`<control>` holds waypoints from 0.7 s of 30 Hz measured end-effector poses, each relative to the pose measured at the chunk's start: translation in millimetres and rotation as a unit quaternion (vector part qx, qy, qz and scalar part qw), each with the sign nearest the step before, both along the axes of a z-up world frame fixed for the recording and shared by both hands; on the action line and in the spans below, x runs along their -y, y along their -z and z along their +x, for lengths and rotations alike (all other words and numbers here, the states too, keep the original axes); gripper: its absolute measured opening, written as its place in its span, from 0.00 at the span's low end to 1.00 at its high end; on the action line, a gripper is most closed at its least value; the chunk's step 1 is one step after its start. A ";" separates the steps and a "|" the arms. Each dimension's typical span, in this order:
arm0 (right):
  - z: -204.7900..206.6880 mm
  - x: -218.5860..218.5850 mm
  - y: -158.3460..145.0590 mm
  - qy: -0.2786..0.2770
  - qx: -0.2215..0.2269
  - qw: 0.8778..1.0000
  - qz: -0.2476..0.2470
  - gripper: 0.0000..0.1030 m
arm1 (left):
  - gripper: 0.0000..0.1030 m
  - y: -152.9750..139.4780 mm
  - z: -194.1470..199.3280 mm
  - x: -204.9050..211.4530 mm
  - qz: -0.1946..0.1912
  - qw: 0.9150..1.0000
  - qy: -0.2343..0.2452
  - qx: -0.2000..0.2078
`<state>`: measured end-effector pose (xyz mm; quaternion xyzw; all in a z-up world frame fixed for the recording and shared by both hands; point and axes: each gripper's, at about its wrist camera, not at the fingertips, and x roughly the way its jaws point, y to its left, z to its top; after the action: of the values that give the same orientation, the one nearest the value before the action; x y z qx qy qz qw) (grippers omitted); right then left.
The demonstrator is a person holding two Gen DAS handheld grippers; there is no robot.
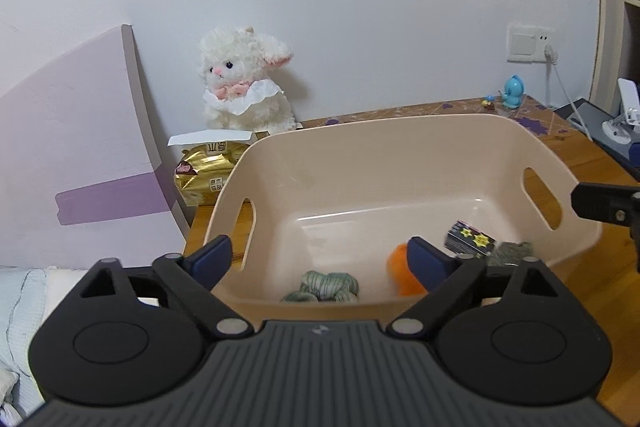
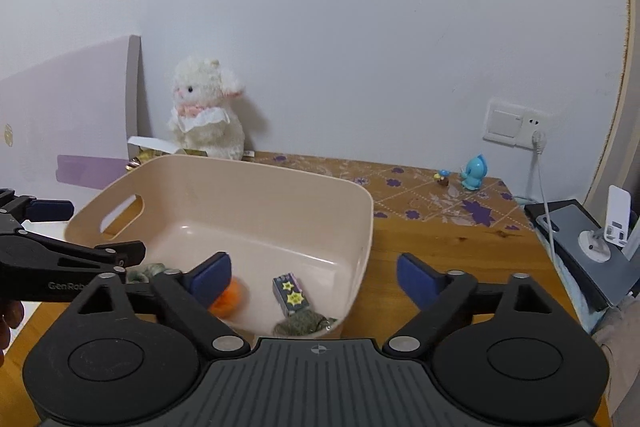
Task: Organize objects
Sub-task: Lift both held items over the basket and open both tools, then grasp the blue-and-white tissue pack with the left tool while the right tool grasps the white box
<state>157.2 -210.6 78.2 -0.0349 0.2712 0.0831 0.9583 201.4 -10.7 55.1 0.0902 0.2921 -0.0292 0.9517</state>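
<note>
Both claws hanging spread wide with nothing in them, hovering at the near edge of the pink basket [image 1: 400, 151] sitting on the wooden bench [image 2: 460, 247]. Left claw [image 1: 320, 261] pointing over the basket's near rim, right claw [image 2: 314, 279] straddling the basket's near right corner, one finger over the inside, the other over bare bench.

Already lying in the basket: an orange fuzzy ball [image 2: 230, 297], a small dark box with yellow stars [image 2: 291, 294], a greenish yarn bundle [image 1: 324, 287] by the near wall, and a grey-green knit lump [image 2: 300, 323] touching the box, tucked in the near right corner.

Sitting outside: white plush lamb [image 1: 244, 83] against the wall behind the basket, perched on a gold snack pack [image 1: 204, 175]. Little blue figurine [image 2: 474, 177] standing far back on the patterned bench mat, well apart from the basket, near the wall socket [image 2: 516, 123].
</note>
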 end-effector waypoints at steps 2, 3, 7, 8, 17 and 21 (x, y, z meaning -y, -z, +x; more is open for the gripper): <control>-10.7 3.0 -2.1 -0.002 0.001 1.000 0.000 0.94 | 0.95 -3.0 -10.6 -1.4 0.004 1.000 0.001 0.005; -16.2 4.2 -2.7 -0.003 0.001 1.000 0.000 0.96 | 0.95 -3.5 -15.0 -2.1 0.005 1.000 0.000 0.006; -35.3 4.3 0.7 -0.012 -0.007 1.000 -0.012 0.98 | 0.95 -1.3 -31.3 -6.3 0.003 1.000 0.002 -0.004; -39.2 4.3 2.1 -0.012 -0.007 1.000 -0.017 0.99 | 0.95 0.4 -34.4 -7.0 0.002 1.000 0.001 -0.006; -56.8 3.0 31.2 -0.016 -0.049 0.998 -0.033 1.00 | 0.96 38.2 -50.6 -6.1 0.010 0.998 0.010 -0.057; -53.7 1.5 52.5 -0.015 -0.077 0.997 -0.026 1.00 | 0.96 55.3 -49.9 -4.0 0.009 0.997 0.016 -0.081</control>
<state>103.4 -212.1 25.7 -0.0573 0.3458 0.0930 0.9319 151.5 -6.7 -0.1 0.1007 0.3670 -0.0492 0.9234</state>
